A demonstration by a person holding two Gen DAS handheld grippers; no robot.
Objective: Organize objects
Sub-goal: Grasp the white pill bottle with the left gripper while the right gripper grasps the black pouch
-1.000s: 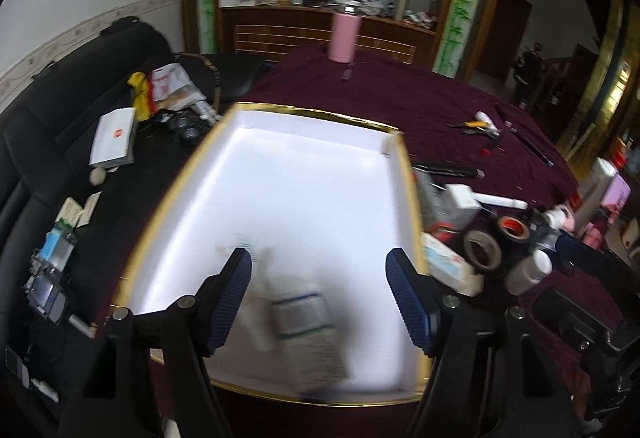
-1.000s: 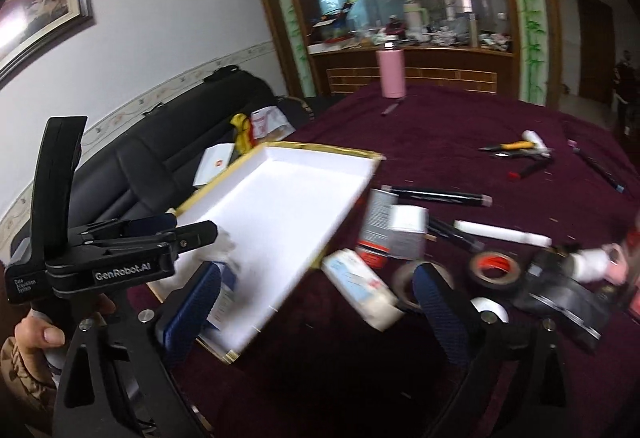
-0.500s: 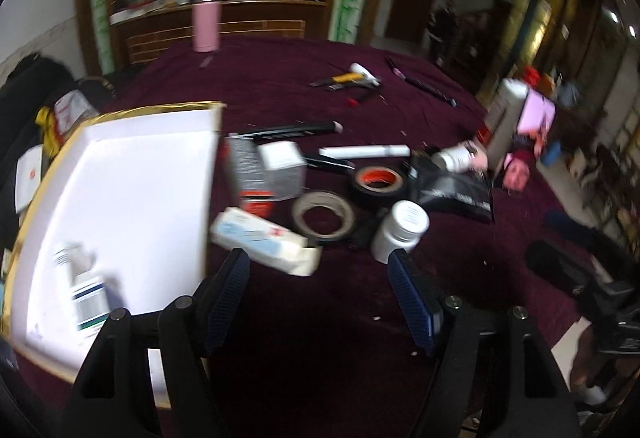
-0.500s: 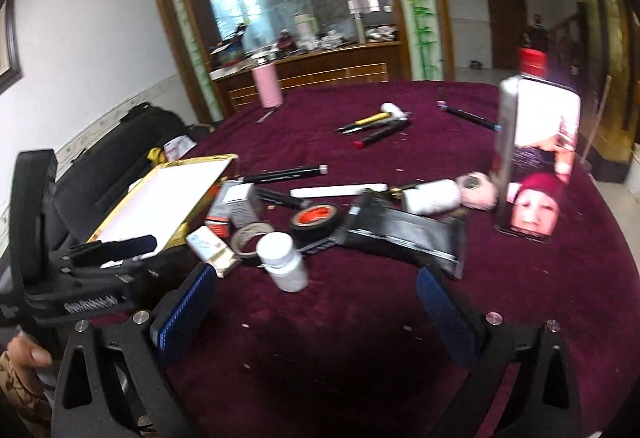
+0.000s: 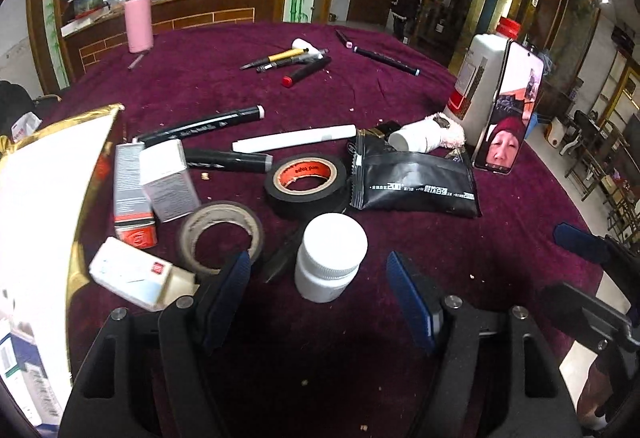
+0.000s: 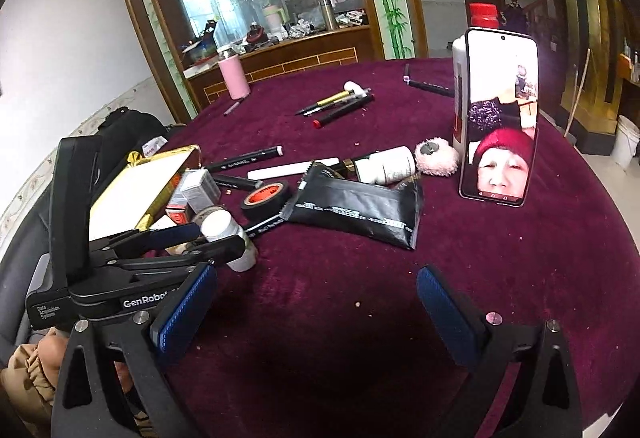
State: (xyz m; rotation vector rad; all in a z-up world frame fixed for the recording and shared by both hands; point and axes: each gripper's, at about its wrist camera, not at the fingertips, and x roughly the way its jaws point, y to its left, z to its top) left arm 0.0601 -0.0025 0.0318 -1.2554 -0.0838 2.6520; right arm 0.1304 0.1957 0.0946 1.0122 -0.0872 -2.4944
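A small white bottle (image 5: 330,258) stands upright on the maroon tablecloth. My left gripper (image 5: 318,296) reaches around it from the near side; its jaws are closing, with the bottle between the blue fingertips (image 5: 230,290) and a gap on each side. In the right wrist view the same bottle (image 6: 228,232) stands at the left gripper's tips (image 6: 188,238). The white tray with a gold rim (image 5: 86,238) lies at the left and holds small boxes at its near end. My right gripper (image 6: 318,312) is open over bare cloth, nothing between its fingers.
Ahead lie a black tape roll (image 5: 306,178), a beige tape roll (image 5: 220,234), a black pouch (image 5: 412,178), cartons (image 5: 132,194), a white box (image 5: 136,274) and markers (image 5: 200,126). A phone (image 5: 510,110) leans on a white jug (image 5: 476,78). A pink tumbler (image 5: 139,23) stands far back.
Both views have swung right, from the white tray to the clutter beside it. The left gripper has closed in around the white bottle and its jaws stand narrower.
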